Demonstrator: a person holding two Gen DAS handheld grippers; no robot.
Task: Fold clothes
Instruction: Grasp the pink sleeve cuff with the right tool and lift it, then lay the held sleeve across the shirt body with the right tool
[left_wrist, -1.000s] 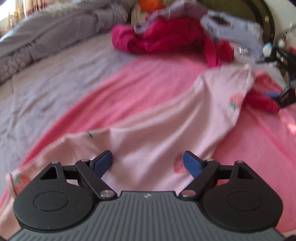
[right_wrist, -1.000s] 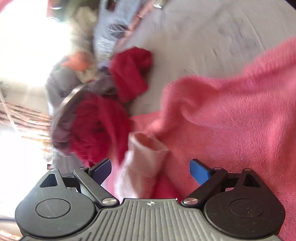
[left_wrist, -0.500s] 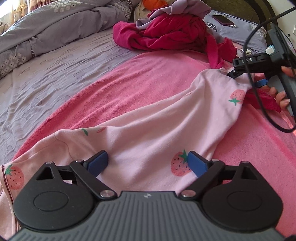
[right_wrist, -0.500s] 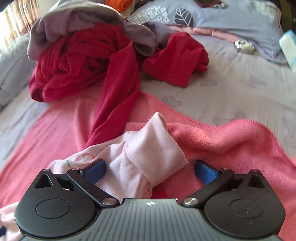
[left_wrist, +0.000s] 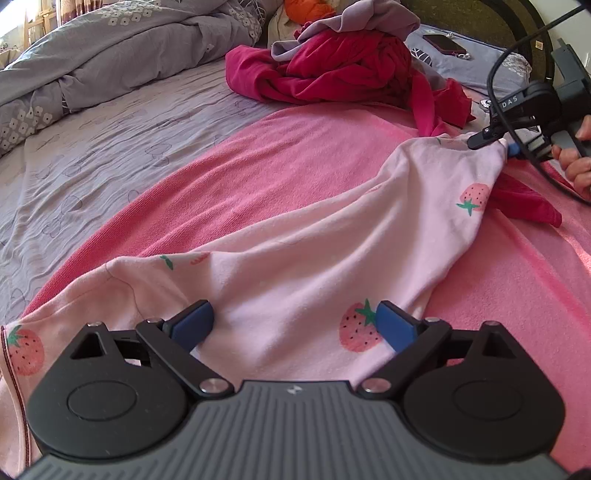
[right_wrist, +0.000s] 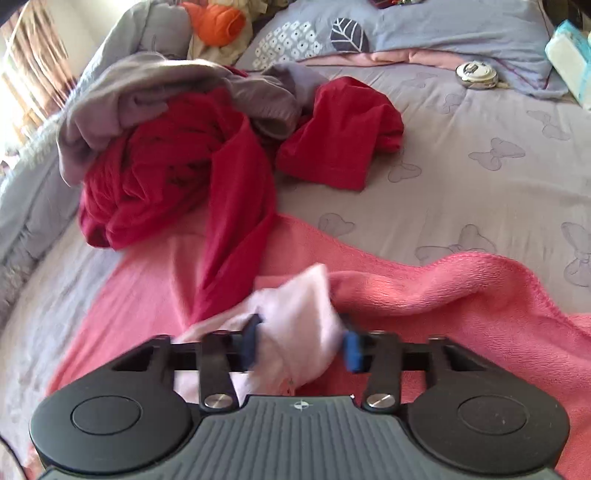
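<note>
A pale pink garment (left_wrist: 303, 258) printed with strawberries is lying stretched across a pink blanket (left_wrist: 295, 162) that is covering the near part of the bed (left_wrist: 92, 155).

The left hand-held gripper (left_wrist: 293, 323) is hanging over the garment's near end with its blue pads spread wide, one on each side of a fold of the cloth, not pinching it.

The right hand-held gripper (right_wrist: 301, 341) has just been closing its jaws, and its pads are now squeezing the bunched far end of the garment (right_wrist: 295, 325) between them. In the left wrist view that gripper (left_wrist: 508, 146) is holding the cloth's far tip lifted near the bed's right edge, with a person's fingers (left_wrist: 576, 162) on its handle.

Toward the head of the bed, a heap of red clothes (right_wrist: 177, 177) is sitting partly under a grey garment (right_wrist: 147, 96), with one red strip trailing down onto the blanket. A grey quilt (left_wrist: 110, 48) is bunched along the left edge of the bed.
</note>
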